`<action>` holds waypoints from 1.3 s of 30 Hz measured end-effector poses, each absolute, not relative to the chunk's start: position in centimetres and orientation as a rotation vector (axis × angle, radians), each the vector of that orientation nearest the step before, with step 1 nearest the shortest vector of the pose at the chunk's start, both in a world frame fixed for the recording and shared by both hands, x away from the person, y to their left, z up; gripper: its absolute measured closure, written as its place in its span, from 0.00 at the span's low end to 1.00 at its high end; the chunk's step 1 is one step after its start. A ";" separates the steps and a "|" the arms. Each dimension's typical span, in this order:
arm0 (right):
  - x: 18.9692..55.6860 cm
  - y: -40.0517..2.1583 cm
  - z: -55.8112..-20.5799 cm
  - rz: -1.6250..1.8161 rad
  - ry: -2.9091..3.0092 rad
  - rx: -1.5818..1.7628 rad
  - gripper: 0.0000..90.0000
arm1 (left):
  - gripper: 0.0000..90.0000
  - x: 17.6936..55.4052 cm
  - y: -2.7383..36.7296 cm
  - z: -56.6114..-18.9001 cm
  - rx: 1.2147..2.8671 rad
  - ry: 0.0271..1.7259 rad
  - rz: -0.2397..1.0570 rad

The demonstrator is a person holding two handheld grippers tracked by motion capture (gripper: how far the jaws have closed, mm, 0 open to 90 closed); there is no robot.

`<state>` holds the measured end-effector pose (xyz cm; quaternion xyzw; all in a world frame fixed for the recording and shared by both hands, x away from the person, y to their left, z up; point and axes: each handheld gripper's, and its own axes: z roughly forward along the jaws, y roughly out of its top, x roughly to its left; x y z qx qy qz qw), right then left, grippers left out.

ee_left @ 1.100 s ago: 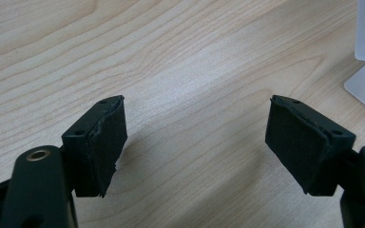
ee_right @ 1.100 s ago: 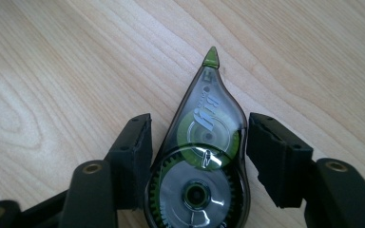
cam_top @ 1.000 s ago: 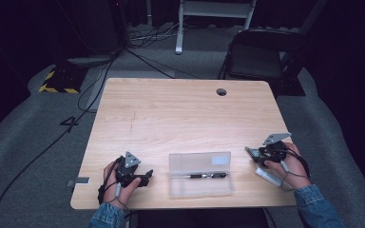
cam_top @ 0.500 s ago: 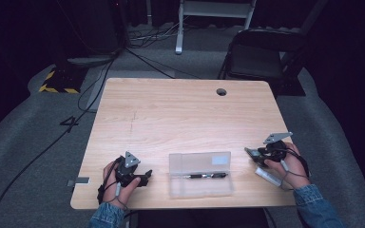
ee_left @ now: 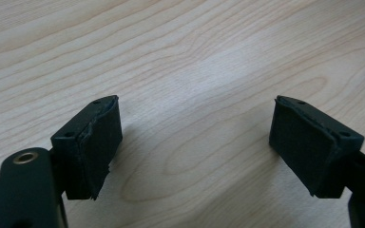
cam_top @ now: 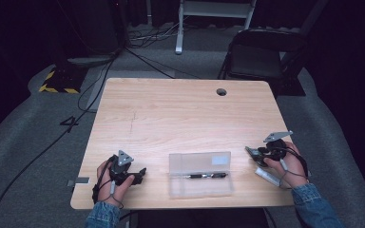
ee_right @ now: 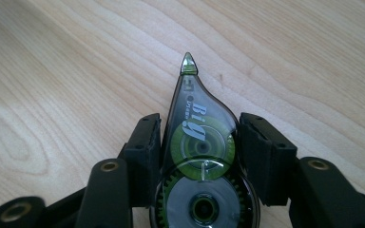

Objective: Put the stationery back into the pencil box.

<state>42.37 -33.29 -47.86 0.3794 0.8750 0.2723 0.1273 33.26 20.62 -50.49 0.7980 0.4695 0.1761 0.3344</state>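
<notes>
Little has moved since the earlier frames: both hands rest at the near edge of the desk in the same places, and only the right claw differs, its jaws having just been closing around a correction-tape dispenser. In the right gripper view the two black pads sit on either side of the dispenser's translucent green-and-grey body, just at its flanks; whether they press on it cannot be told. The dispenser's pointed green tip faces away from the claw, over bare wood. In the high view the right claw lies near the desk's right edge, borne by a hand in a denim sleeve, with a small white object just beside that hand. The left claw stands wide apart, its pads well clear of each other, with nothing but wood grain between them; in the high view it rests near the desk's left front corner. Between the two hands, close to the front edge, lies a clear plastic pencil case with a dark pen inside it. A round cable hole marks the far side of the desk, and a folding chair stands beyond it.
</notes>
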 end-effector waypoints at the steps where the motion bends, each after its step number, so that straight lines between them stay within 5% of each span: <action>1: 42.4 -33.3 -47.8 0.795 2.543 1.108 0.57 | 0.20 33.3 20.8 -50.5 2.082 1.226 0.466; 39: 38.5 -29.2 -39.2 1.054 2.502 0.862 0.58 | 0.19 33.4 20.8 -50.5 2.082 1.232 0.468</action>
